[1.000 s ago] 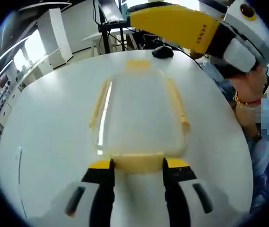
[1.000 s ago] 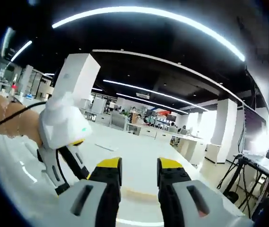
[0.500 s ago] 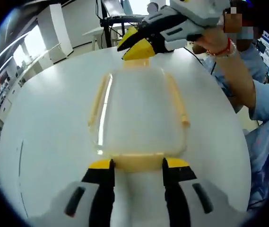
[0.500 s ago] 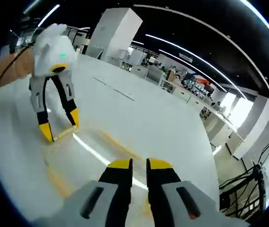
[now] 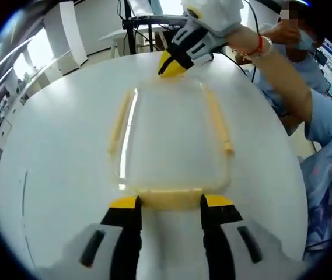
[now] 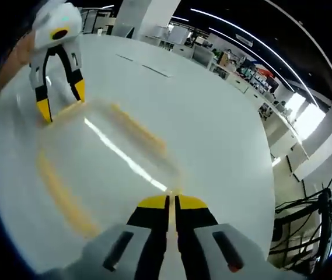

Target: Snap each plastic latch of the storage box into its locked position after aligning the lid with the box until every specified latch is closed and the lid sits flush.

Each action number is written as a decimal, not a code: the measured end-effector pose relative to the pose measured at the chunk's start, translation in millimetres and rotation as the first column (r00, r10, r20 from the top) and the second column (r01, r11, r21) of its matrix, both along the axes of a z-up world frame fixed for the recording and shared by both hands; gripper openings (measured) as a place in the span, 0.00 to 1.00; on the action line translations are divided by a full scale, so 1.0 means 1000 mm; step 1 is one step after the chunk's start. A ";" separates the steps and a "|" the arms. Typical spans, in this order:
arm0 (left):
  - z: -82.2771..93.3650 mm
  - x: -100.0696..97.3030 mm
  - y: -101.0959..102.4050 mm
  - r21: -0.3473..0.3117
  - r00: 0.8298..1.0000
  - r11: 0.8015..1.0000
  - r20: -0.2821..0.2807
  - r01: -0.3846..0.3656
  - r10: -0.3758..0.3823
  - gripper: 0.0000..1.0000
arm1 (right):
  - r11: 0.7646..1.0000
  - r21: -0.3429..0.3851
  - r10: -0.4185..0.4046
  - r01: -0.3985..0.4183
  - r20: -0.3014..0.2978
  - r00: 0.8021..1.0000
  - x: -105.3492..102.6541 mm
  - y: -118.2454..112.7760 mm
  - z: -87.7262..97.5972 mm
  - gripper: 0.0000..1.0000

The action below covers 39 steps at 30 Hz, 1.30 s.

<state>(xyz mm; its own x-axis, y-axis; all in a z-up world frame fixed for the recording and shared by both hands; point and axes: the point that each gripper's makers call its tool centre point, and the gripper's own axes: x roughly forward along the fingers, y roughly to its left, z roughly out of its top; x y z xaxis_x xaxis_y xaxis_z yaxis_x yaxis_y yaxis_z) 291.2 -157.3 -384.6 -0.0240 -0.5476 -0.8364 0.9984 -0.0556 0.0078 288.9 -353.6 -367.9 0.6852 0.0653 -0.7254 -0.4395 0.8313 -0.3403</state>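
In the left gripper view I see my left tool (image 5: 170, 203) standing wide open, with its two yellow tips on either side of the near end latch (image 5: 168, 198) of the storage box (image 5: 170, 137). I cannot tell if the tips press on the latch or only stand beside it, because the latch is pale and blurred there. The box lies flat in the middle of the round white table (image 5: 55, 151). Its lid (image 5: 168, 128) is clear and almost melts into the table colour, so I cannot judge if it sits flush. Two long pale yellow latches, the left side latch (image 5: 121, 122) and the right side latch (image 5: 218, 121), run along its sides.

At the far end of the box, my right tool (image 5: 171, 63) points down onto the far end latch (image 5: 167, 77). This latch is mostly hidden behind the yellow tips.

In the right gripper view the right tool's jaws are nearly closed, with only a thin slit between them. They stand over the box edge at the bottom of the view, and what is under them is covered by the jaws, so I cannot say if they hold anything. Across the box I see the left tool open over the other end. A strong light reflection runs across the lid.

A person's hand (image 5: 244, 41) holds the right tool, and a light blue sleeve (image 5: 323, 131) is partly cut off at the right edge.
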 end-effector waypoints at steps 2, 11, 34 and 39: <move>0.000 0.000 0.001 0.005 1.000 1.000 0.000 0.006 -0.006 0.40 | 1.000 -0.004 0.026 -0.026 -0.013 1.000 -0.002 0.000 0.000 0.04; 0.000 0.002 0.008 0.056 0.999 0.998 0.001 0.038 -0.038 0.40 | 0.968 -0.050 0.244 -0.246 -0.033 0.969 -0.010 -0.002 0.019 0.20; 0.001 0.001 0.013 0.077 0.999 0.996 0.005 0.048 -0.048 0.40 | 0.797 -0.163 0.477 -0.581 -0.421 0.771 -0.016 0.000 -0.007 0.42; 0.001 0.001 0.012 0.081 0.998 0.995 0.006 0.056 -0.057 0.40 | 0.758 -0.147 0.516 -0.636 -0.462 0.722 -0.016 0.002 -0.009 0.41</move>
